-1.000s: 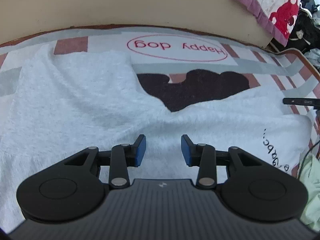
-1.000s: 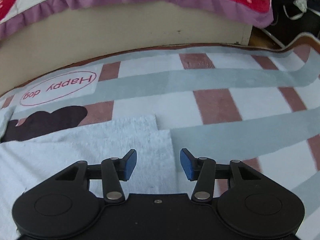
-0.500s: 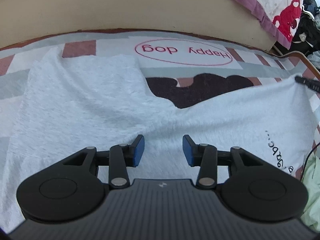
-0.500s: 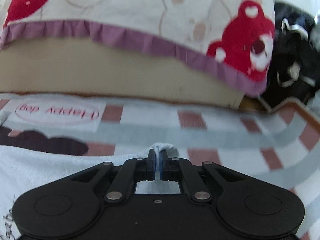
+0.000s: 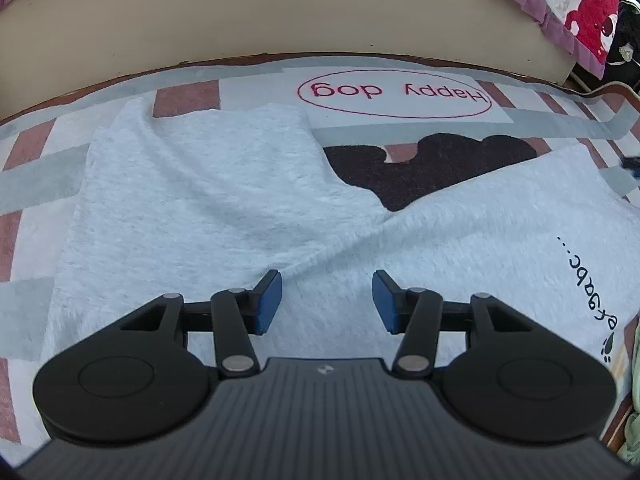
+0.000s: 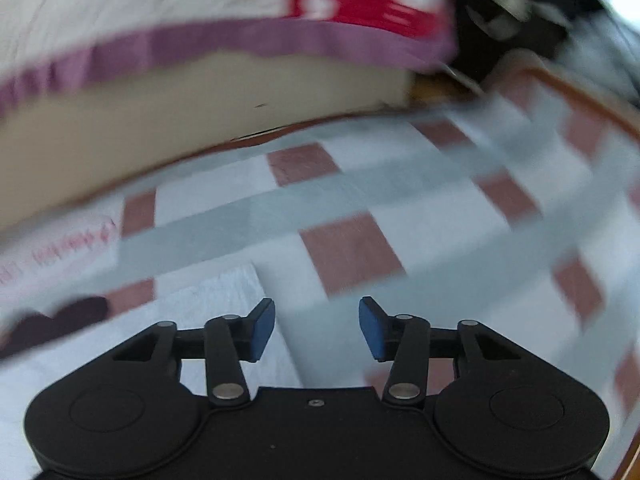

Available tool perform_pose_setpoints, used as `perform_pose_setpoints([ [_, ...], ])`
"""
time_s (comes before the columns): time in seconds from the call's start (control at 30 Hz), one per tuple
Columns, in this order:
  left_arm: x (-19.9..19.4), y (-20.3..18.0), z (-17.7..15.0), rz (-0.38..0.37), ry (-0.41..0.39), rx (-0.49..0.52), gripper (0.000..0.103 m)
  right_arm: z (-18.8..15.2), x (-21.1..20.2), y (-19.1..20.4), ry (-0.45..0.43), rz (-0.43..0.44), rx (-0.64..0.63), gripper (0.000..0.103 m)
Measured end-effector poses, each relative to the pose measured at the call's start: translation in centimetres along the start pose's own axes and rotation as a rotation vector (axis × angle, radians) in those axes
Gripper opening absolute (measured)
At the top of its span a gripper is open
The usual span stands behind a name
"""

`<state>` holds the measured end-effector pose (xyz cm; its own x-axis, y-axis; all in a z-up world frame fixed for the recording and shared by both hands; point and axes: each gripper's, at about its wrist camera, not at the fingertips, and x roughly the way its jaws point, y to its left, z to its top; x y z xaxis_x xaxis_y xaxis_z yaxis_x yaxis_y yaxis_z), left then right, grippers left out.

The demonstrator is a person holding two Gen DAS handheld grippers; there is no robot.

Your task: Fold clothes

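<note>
The white shorts (image 5: pixel 224 200) lie flat on the checked mat (image 5: pixel 560 120) by the bed, legs spread for folding. The left claw (image 5: pixel 326 300) and right claw (image 6: pixel 316 326) hang wide open, holding nothing

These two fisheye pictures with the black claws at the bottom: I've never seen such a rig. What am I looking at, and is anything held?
A person holds a two-finger gripper in each hand, with a camera on each looking along its fingers. One view shows the left gripper, jaws open, above a pale grey garment spread on a checked "Happy dog" mat. The other, blurred, shows the right gripper, also open, over the garment's edge. Neither holds anything. A bed's beige side stands behind the mat.
</note>
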<state>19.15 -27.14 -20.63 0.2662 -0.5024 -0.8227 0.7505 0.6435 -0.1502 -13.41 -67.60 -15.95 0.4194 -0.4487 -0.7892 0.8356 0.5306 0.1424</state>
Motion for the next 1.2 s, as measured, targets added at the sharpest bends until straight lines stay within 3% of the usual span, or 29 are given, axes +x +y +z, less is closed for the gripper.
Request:
perform_pose_setpoints([
  [0.1,0.0,0.0,0.1,0.001,0.010,0.005,0.049,-2.6,-3.2,-3.6,0.070,0.095,0.190,0.068],
  [0.2,0.1,-0.4,0.1,0.024,0.046,0.008,0.049,-6.7,-4.2,-5.8,0.268,0.180,0.284,0.070],
  [0.23,0.1,-0.5,0.1,0.040,0.063,0.007,0.050,-8.0,-4.4,-6.1,0.299,0.195,0.293,0.070],
  [0.43,-0.8,0.2,-1.2,0.087,0.156,-0.031,0.052,-12.5,-2.7,-6.4,0.263,0.340,0.417,0.070],
  [0.53,-1.9,1.4,-2.6,0.084,0.169,-0.080,0.053,-12.6,-1.4,-4.7,0.138,0.376,0.380,0.071],
  [0.57,-2.3,1.9,-3.0,0.083,0.171,-0.097,0.053,-12.4,-0.9,-4.1,0.086,0.373,0.360,0.067],
  [0.6,-2.7,2.3,-3.5,0.087,0.173,-0.111,0.053,-12.2,-0.5,-3.5,0.037,0.369,0.337,0.029],
  [0.63,-3.2,2.7,-4.1,0.092,0.175,-0.125,0.053,-11.7,-0.2,-2.9,0.006,0.362,0.308,0.006],
  [0.7,-4.1,3.6,-5.2,0.133,0.189,-0.144,0.053,-10.6,-1.9,-1.3,-0.065,0.313,0.252,0.008],
  [0.77,-5.1,4.5,-6.2,0.203,0.212,-0.151,0.053,-9.9,-4.7,0.6,-0.151,0.277,0.119,0.006],
  [0.83,-6.1,5.8,-7.0,0.275,0.233,-0.162,0.053,-9.7,-4.2,2.1,-0.164,0.146,-0.044,0.008],
  [0.9,-7.5,7.5,-7.7,0.301,0.245,-0.199,0.053,-9.5,-3.5,3.2,-0.163,0.013,-0.178,0.019],
  [1.0,-10.0,9.8,-8.7,0.287,0.270,-0.233,0.053,-9.6,-1.0,2.1,-0.073,-0.248,-0.132,0.027],
  [1.07,-11.5,10.4,-9.3,0.261,0.291,-0.214,0.061,-9.3,-1.0,1.9,-0.077,-0.395,-0.160,0.032],
  [1.13,-12.5,10.8,-10.0,0.215,0.313,-0.178,0.065,-8.8,-2.4,3.0,-0.122,-0.316,-0.180,0.032],
  [1.2,-13.0,11.2,-10.5,0.170,0.338,-0.171,0.069,-8.6,-4.2,5.8,-0.135,-0.123,-0.239,0.039],
])
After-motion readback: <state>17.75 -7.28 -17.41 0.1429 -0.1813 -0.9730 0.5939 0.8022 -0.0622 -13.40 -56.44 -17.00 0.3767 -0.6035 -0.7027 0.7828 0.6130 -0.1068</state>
